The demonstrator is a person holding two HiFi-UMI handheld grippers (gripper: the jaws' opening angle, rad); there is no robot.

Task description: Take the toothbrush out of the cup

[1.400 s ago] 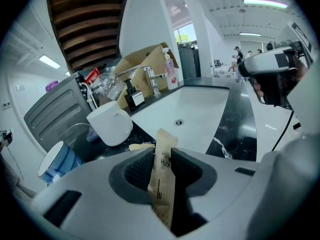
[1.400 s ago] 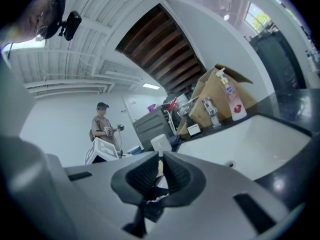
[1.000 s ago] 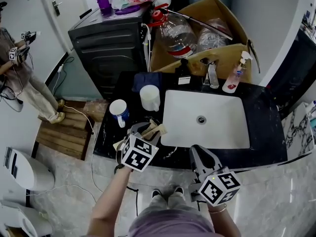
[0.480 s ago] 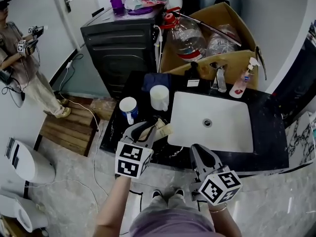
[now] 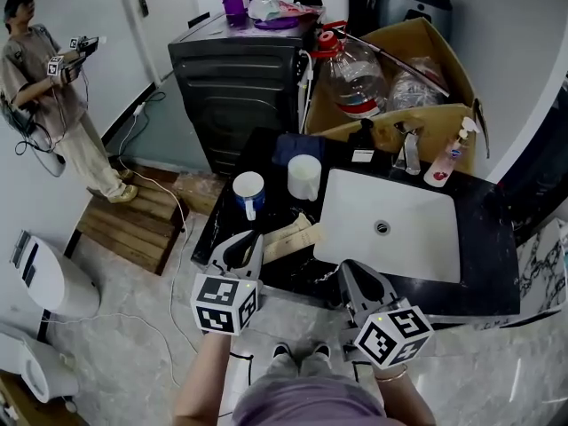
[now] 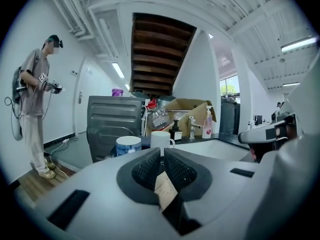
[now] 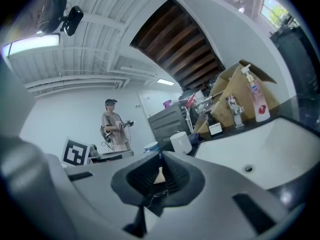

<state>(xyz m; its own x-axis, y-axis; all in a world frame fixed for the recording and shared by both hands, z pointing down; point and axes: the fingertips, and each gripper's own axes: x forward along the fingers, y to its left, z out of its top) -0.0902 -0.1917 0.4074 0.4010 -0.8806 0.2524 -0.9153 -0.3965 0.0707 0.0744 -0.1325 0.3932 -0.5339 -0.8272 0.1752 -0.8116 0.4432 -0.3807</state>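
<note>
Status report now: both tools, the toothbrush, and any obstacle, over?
Left tool just closed on flat tan piece. Right tool shut, nothing seen held. No toothbrush visible in blue mug or white cup. Nothing in the way.

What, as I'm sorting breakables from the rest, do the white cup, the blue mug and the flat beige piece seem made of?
The white cup: likely glazed ceramic, possibly plastic; smooth, evenly white, moulded handle. The blue mug: probably ceramic too; smooth blue wall, white rim and handle. The flat beige piece: cardboard or pale wood; matt, speckled, sharp-edged; the look leaves it open.
</note>
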